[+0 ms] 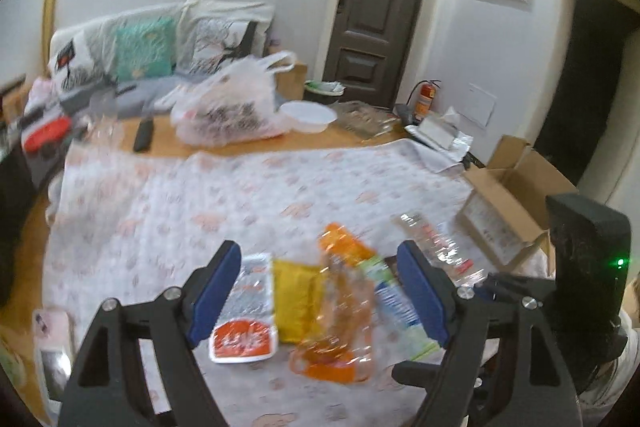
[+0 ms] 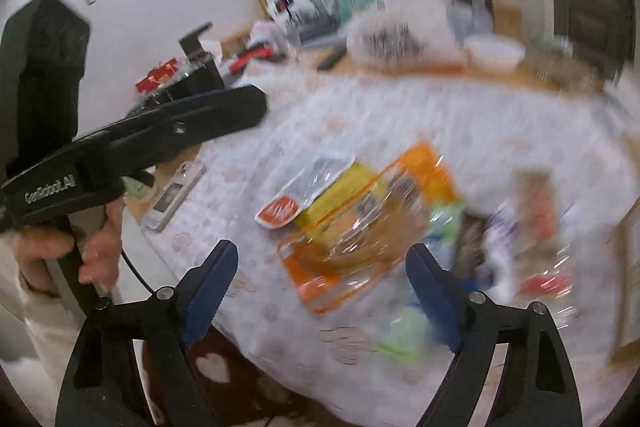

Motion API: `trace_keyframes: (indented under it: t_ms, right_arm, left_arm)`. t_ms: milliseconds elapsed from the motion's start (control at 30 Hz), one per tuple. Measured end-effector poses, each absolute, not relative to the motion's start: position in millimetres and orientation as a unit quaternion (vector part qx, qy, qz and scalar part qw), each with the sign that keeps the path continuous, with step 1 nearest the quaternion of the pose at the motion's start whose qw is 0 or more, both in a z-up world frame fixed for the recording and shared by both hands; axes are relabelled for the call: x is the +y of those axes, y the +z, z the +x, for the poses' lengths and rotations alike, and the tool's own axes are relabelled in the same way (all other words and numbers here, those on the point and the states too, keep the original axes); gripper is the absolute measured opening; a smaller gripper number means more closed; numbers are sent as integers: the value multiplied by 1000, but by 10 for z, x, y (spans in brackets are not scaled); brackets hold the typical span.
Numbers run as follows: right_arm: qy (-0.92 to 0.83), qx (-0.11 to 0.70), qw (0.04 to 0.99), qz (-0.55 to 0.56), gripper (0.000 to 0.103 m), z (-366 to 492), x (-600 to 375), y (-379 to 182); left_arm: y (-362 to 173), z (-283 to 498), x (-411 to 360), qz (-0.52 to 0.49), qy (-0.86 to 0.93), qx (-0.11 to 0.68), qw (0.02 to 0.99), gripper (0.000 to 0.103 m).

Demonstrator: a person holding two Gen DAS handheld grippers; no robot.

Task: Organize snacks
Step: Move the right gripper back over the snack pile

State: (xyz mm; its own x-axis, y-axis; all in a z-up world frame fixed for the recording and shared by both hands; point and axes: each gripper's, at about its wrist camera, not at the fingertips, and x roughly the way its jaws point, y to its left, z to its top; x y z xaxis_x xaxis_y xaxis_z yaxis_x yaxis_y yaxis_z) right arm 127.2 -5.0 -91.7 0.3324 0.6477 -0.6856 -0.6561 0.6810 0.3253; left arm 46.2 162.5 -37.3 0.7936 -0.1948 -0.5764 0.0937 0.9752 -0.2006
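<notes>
Only the left wrist view is showing us the cardboard box (image 1: pixel 502 211); our left gripper (image 1: pixel 320 281) and right gripper (image 2: pixel 322 281) are hovering wide open, empty, over the snack packets (image 2: pixel 352 223).

Sofa (image 1: pixel 132 67) with cushions, dark door (image 1: pixel 376 7), fire extinguisher (image 1: pixel 426 99), white bowl (image 1: pixel 308 115).

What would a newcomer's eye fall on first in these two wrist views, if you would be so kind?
Most striking is the heap of snack packets at the near end of the patterned tablecloth: a clear orange-edged bag lying over a yellow packet, beside a silver packet with a red end. Both the left gripper and right gripper hang open above it. Farther back sits a bulging white plastic bag next to a white bowl.
</notes>
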Motion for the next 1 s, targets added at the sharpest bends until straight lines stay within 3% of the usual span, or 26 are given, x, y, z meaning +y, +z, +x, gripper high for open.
trace_keyframes:
  t_ms: [367, 500, 700, 1000]
  right_arm:
    - [316, 484, 816, 25, 84, 1494, 327, -1398]
    - [274, 494, 825, 28, 85, 1625, 358, -1449]
    - [253, 482, 839, 20, 94, 1708, 413, -1473]
    - [248, 466, 849, 25, 93, 1803, 415, -1487]
  left_arm:
    - [-1098, 717, 1978, -133, -100, 330, 929, 78]
    - [-1166, 737, 2085, -149, -105, 324, 928, 78]
    - [-1155, 762, 2175, -171, -113, 306, 930, 78]
    - [-1123, 744, 2192, -179, -118, 299, 930, 78]
